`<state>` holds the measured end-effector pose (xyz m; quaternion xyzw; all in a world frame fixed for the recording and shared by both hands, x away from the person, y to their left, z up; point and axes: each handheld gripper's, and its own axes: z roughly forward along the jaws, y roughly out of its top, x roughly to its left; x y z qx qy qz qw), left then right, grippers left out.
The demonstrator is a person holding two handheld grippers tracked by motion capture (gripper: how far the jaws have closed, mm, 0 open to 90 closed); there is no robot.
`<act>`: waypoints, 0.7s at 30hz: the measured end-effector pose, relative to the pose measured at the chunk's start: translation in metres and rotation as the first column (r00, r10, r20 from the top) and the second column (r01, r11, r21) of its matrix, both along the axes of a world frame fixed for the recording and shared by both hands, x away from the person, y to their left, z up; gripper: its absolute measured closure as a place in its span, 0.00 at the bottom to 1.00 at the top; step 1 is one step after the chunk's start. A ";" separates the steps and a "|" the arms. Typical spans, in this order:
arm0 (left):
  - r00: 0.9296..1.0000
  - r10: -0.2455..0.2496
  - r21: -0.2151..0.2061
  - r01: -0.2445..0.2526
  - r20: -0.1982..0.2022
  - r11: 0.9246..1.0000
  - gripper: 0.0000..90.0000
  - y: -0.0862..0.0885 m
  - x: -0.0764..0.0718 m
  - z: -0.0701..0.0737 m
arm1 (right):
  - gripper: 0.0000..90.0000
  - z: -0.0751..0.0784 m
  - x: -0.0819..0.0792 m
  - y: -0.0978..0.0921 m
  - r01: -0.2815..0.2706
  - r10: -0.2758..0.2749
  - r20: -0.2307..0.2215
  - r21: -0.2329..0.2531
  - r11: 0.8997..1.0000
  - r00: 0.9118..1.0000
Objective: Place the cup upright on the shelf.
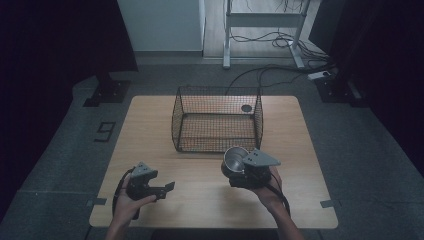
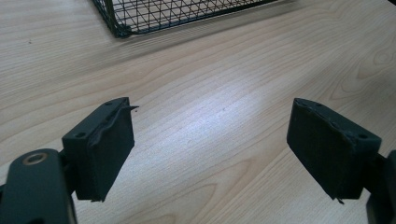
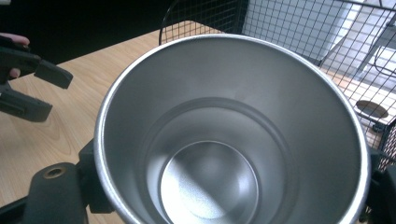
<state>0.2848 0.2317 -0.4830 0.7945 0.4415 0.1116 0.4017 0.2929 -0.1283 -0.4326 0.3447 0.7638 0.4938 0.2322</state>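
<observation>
Your right gripper (image 1: 239, 170) has its jaws pinched on a steel cup (image 3: 233, 135), one jaw at each side of the wall, mouth tilted back toward you. The cup hangs above the table (image 1: 150, 130), just short of the basket's (image 1: 218, 120) near wall, toward the table's right half. The smooth round wall gives the pads little to bite on, so it could twist or slip if you swing fast. Lift too low and the cup's base may strike the basket's near rim, shoving the light wire basket toward the far edge. Your left gripper (image 2: 210, 144) has its jaws spread wide, holding nothing, near the table's front left corner, too far off to steady the basket.
</observation>
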 end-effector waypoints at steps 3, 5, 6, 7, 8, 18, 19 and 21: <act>1.000 -0.002 0.002 0.002 -0.002 1.000 0.17 -0.001 0.000 -0.001 | 0.20 0.005 0.003 0.001 -0.003 0.003 0.005 -0.001 1.000 1.000; 1.000 -0.003 0.002 0.003 -0.002 1.000 0.17 -0.001 0.000 0.000 | 0.20 0.009 0.005 0.002 -0.004 0.003 0.007 0.002 1.000 1.000; 1.000 -0.005 0.003 0.005 -0.002 1.000 0.17 -0.001 0.000 0.000 | 0.20 0.010 0.005 0.002 -0.005 0.005 0.009 0.002 1.000 1.000; 1.000 -0.006 0.003 0.006 -0.001 1.000 0.17 -0.001 0.000 0.000 | 0.20 0.011 0.006 0.003 -0.006 0.006 0.009 0.001 1.000 1.000; 1.000 -0.003 0.001 0.003 -0.001 1.000 0.17 -0.001 0.000 0.000 | 0.20 0.013 0.007 0.003 -0.007 0.007 0.011 0.000 1.000 1.000; 1.000 0.001 -0.001 -0.001 0.003 1.000 0.17 0.001 0.000 0.001 | 0.20 0.023 0.022 0.011 -0.029 0.029 0.009 0.003 1.000 1.000; 1.000 0.001 0.000 -0.001 0.003 1.000 0.17 0.001 0.000 0.001 | 0.20 0.024 0.023 0.011 -0.029 0.029 0.008 0.005 1.000 1.000; 1.000 0.001 -0.001 -0.001 0.003 1.000 0.17 0.002 0.000 0.001 | 0.20 0.026 0.027 0.013 -0.028 0.028 0.008 0.007 1.000 1.000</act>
